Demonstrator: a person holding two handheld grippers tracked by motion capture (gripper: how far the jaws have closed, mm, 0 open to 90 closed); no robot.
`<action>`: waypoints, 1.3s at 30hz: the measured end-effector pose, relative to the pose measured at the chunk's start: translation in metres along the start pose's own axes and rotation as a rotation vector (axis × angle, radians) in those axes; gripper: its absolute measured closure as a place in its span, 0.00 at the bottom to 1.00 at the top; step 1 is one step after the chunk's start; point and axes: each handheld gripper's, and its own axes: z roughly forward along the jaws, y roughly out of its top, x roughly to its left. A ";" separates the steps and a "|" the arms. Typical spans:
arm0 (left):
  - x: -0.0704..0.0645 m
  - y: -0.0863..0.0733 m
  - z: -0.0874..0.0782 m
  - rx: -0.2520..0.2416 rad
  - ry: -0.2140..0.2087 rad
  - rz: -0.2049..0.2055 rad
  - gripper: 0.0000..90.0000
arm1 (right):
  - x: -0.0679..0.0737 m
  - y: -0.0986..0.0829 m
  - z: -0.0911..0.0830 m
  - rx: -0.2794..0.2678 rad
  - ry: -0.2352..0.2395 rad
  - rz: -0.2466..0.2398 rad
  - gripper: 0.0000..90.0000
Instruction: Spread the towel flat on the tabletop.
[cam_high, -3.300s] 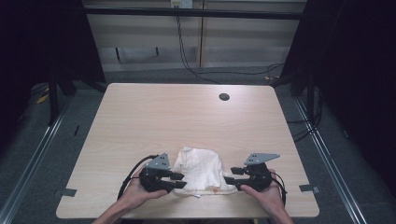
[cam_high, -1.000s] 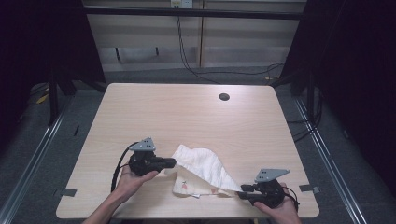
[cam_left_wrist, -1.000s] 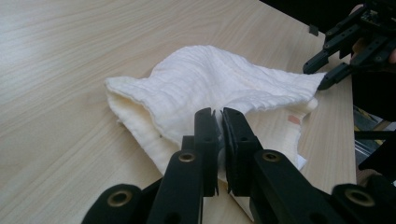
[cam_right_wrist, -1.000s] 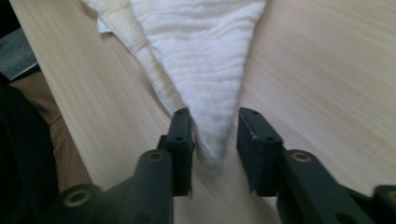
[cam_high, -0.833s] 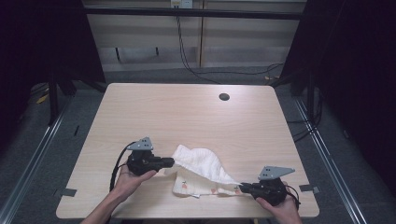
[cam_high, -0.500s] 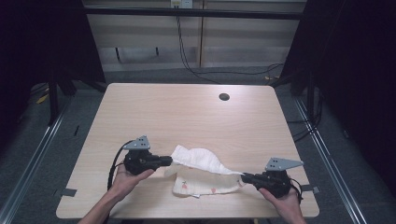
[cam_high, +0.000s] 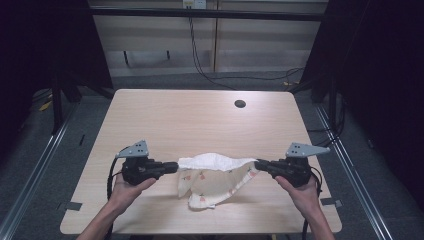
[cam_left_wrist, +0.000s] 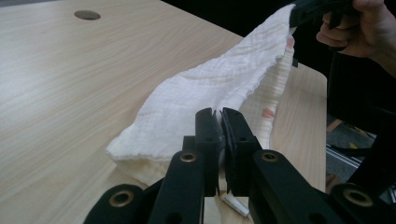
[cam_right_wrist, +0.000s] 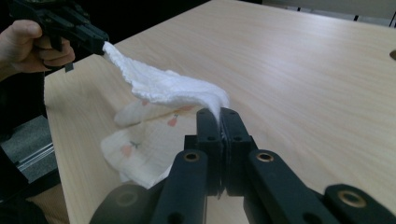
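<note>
Cloth (cam_high: 216, 176) is hanging between two grippers above the near part of a table (cam_high: 200, 115). The left gripper (cam_high: 172, 166) is pinching one corner of the cloth, with its jaws closed tight on the fabric; in the left gripper view the cloth (cam_left_wrist: 219, 98) is running straight ahead from the closed jaws and rising toward the other gripper far ahead. The right gripper (cam_high: 260, 164) is pinching the opposite corner, its jaws also pressed together on the fabric; in the right gripper view the cloth (cam_right_wrist: 163, 86) is stretching ahead and to the left from the jaw tips. The white upper edge is being pulled nearly straight between the two grippers. Below that edge, the rest of the cloth, pale with small reddish marks, is sagging down in folds and resting on the table between the grippers, slightly nearer the person. A hand is holding each gripper.
</note>
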 end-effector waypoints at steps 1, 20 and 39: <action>0.001 0.003 -0.005 -0.017 0.000 -0.004 0.96 | -0.001 0.008 -0.001 -0.009 0.004 -0.003 0.98; 0.003 0.036 -0.038 -0.139 0.057 0.025 0.96 | 0.008 0.066 -0.011 -0.059 0.002 -0.059 0.98; -0.019 0.062 -0.085 -0.205 0.093 0.113 0.96 | 0.046 0.108 -0.034 -0.075 0.034 -0.166 0.98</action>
